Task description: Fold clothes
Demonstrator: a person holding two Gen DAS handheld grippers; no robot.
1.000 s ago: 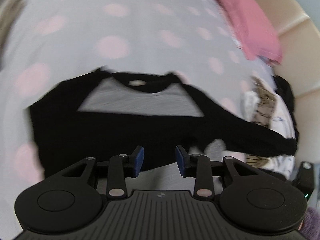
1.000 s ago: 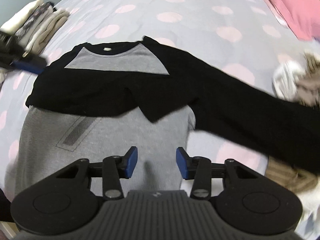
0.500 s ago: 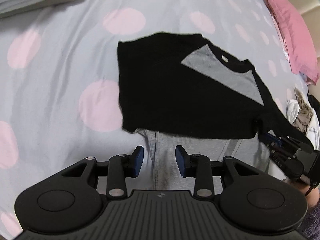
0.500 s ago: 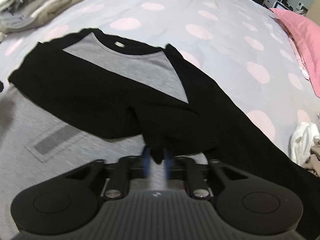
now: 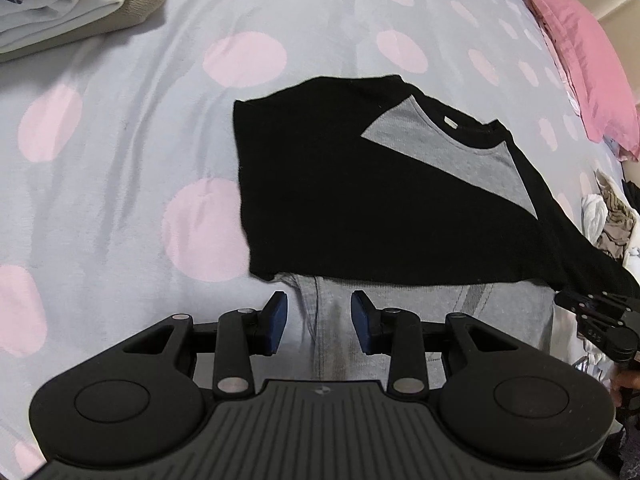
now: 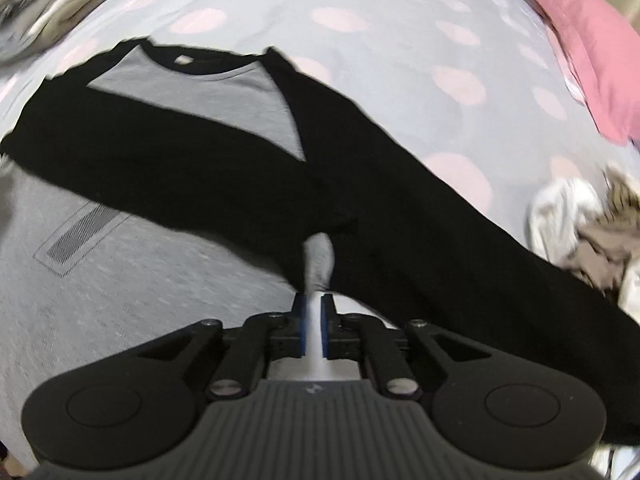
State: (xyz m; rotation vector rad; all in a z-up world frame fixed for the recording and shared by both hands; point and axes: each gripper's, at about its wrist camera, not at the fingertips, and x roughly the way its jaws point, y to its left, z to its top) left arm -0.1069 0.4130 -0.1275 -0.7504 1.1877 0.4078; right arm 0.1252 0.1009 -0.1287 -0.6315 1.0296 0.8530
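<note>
At the far left of the bed (image 5: 120, 128), a stack of folded clothes (image 5: 68, 4) is seen on the grey cover with pink dots, well apart from the work. Nearer the middle, the left tool (image 5: 319, 322) is held released, its blue pads apart, just above the left edge of the grey body of the shirt (image 5: 400, 200). The shirt lies flat on the bed, collar away from the tools. Its left black sleeve (image 5: 360, 232) is folded across the chest, so that only a grey triangle below the collar is left uncovered. The lower grey part, with a striped patch (image 6: 76, 236), is bare.

Further right, the right tool (image 6: 314, 320) is clenched on a pinch of grey shirt fabric, which is raised into a small peak between the pads at the shirt's right side. Beyond it, the right black sleeve (image 6: 460, 248) is stretched out toward a loose heap of unfolded clothes (image 6: 584, 232), which its far end touches. A pink pillow (image 6: 592, 40) lies at the far right edge.
</note>
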